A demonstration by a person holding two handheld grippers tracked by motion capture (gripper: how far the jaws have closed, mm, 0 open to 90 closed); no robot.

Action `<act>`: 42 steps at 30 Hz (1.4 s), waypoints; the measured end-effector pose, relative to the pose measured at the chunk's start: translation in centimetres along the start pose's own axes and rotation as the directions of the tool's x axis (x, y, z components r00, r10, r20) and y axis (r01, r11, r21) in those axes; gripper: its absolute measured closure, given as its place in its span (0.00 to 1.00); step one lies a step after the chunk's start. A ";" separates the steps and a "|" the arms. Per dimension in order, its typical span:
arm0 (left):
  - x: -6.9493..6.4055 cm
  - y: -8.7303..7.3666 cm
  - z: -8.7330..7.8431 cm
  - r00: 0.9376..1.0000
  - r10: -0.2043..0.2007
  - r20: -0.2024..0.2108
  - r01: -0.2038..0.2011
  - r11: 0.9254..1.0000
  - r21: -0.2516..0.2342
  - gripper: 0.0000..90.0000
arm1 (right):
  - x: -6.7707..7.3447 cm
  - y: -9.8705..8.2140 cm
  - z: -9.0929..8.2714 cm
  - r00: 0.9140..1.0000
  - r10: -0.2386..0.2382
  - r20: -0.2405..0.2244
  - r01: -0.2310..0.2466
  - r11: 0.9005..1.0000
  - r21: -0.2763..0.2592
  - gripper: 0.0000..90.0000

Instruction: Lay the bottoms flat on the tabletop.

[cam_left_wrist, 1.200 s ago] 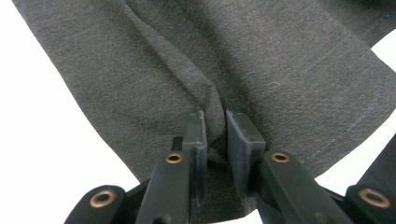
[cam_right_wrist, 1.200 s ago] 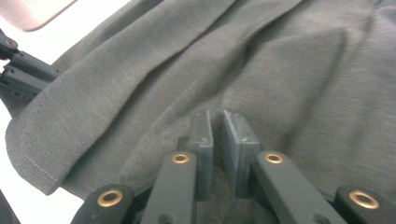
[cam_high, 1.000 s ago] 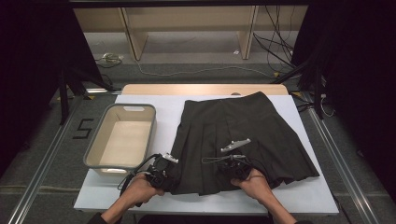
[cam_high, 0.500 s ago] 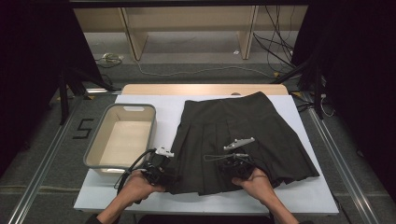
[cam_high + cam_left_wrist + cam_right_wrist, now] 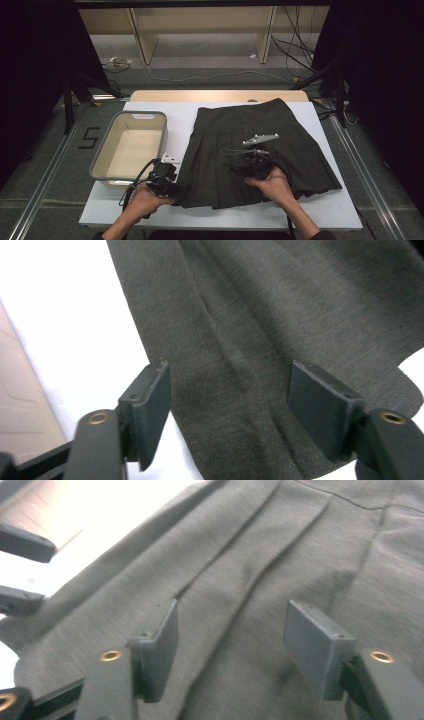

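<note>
A white table [image 5: 150, 102] stands in a dim room with a grey floor, wooden furniture legs and loose cables behind it. In the high view, a dark grey pleated skirt [image 5: 280, 135] lies spread flat on the right half of the table, waistband toward the far edge, hem toward the person. A beige rectangular bin [image 5: 102, 150] with a grey rim sits just left of the skirt. The person's forearms come in from the bottom; the left gripper [image 5: 167, 175] is at the skirt's near left corner by the hem, and the right gripper [image 5: 250, 157] hovers over the lower middle of the skirt, a grey plate on top of it. In the left gripper view, its black jaws stand wide apart, having just been opening, with the skirt's left edge and hem lying between them on the white surface, not pinched. In the right gripper view, the right gripper's jaws also stand wide apart, having just been opening, above the skirt's pleats, gripping nothing; the left gripper's jaw tips show at the left edge.
</note>
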State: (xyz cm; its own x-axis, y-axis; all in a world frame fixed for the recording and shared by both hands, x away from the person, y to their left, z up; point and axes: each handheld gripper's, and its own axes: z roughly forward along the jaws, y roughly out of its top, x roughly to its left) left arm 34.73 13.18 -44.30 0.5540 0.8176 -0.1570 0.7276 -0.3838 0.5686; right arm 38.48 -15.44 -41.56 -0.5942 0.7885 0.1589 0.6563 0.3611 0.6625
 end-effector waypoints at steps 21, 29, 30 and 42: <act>1.0 -0.7 2.2 0.995 -0.101 0.004 0.100 0.989 0.105 0.27 | 0.3 4.4 3.4 0.999 0.029 -0.035 -0.029 0.999 0.016 0.33; 1.0 -0.7 2.6 0.995 -0.096 -0.007 0.096 0.988 0.121 0.22 | 0.3 5.6 4.6 0.999 0.035 -0.027 -0.034 0.999 0.035 0.26; 1.0 -0.7 2.7 0.995 -0.096 -0.010 0.097 0.988 0.123 0.21 | 0.3 5.8 4.8 0.999 0.034 -0.028 -0.033 0.999 0.037 0.26; 0.7 -0.6 3.3 0.996 -0.086 -0.030 0.089 0.986 0.140 0.16 | 0.6 7.4 5.8 0.999 0.027 -0.022 -0.026 0.999 0.044 0.24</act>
State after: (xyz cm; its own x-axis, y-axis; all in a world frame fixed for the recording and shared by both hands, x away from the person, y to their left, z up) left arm 36.03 12.57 -47.47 0.4768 0.8602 -0.1809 0.8236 -0.3653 0.4338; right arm 45.64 -9.39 -40.79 -0.5861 0.7870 0.1927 0.6913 0.3617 0.6255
